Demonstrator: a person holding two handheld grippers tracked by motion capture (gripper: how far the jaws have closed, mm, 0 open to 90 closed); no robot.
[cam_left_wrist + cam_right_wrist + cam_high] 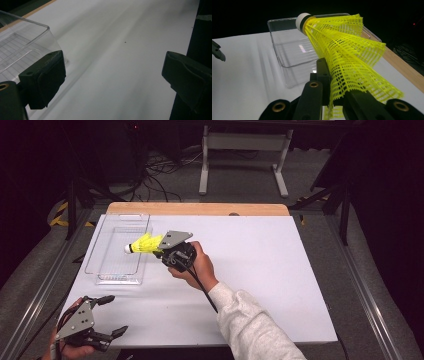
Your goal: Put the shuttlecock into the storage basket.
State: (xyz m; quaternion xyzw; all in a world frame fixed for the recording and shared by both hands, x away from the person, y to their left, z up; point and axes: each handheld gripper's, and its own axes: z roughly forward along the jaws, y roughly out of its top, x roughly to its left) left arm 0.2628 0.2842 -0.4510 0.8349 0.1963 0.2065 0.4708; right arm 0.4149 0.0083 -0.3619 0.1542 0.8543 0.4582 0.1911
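A yellow mesh shuttlecock point(142, 244) with a white cork tip is held in the air at the right side of the clear plastic tray point(100, 268), tip pointing left over it. My right gripper point(159, 251) is shut on its skirt. In the right gripper view the shuttlecock point(342, 52) rises from between the jaws, its skirt pinched, with the tray point(277, 23) beyond. My left gripper point(116, 316) rests at the table's front left corner, jaws wide open with nothing between them. In the left gripper view its fingers point(45, 77) frame bare table, the tray point(37, 27) at the left.
The white table top point(260, 265) has a wooden strip point(200, 209) along its far edge. Beyond it stand a white frame point(245, 150) and cables on the floor. Metal rails run along both sides of the table.
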